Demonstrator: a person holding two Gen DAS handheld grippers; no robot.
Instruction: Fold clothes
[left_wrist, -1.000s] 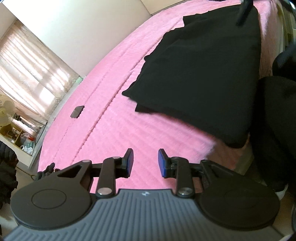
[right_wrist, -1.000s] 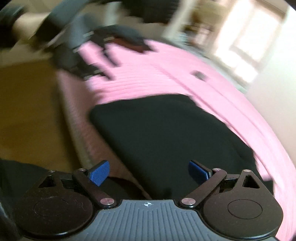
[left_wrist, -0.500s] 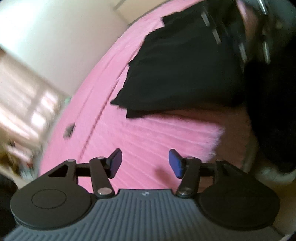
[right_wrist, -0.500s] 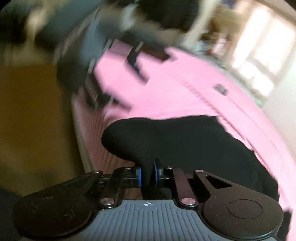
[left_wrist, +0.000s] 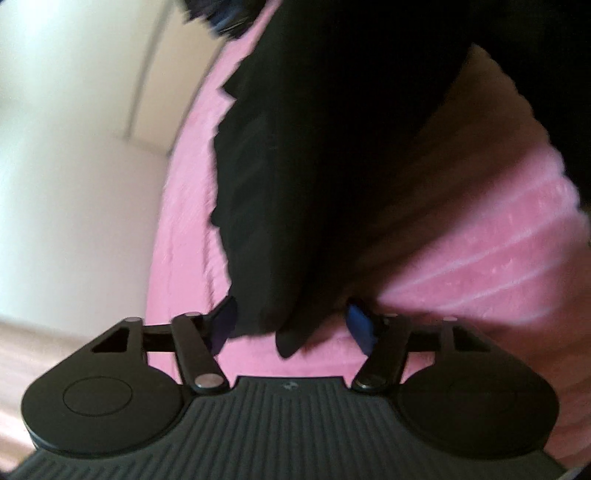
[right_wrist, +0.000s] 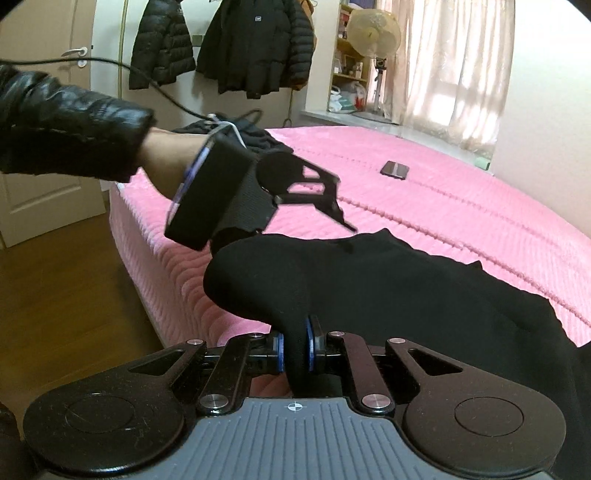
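1. Left gripper (left_wrist: 291, 328): jaws spread, nothing pinched. A corner of the black garment (left_wrist: 332, 166) hangs down between the blue pads (left_wrist: 360, 328), touching neither as far as the blur lets me judge.
2. Seen from the right wrist view, the left gripper (right_wrist: 347, 225) sits just at the garment's far-left edge, tips angled down onto the cloth. Hand (right_wrist: 166, 162) and black sleeve (right_wrist: 66, 125) come in from the left.
3. Garment (right_wrist: 388, 291) lies on the pink bedspread (right_wrist: 461, 206) near the bed's front edge, long axis running from the raised fold at front-left back toward the right.
4. Right gripper (right_wrist: 294, 350): clamped on a bunched fold of the garment, lifted off the bed.
5. Key relation: the free corner is directly ahead of the left tool, inside its gap. Left is the nearer one; my read is it only needs to close there, then both ends can be carried.
6. Small dark flat object (right_wrist: 394, 170) further back on the bed, well apart.
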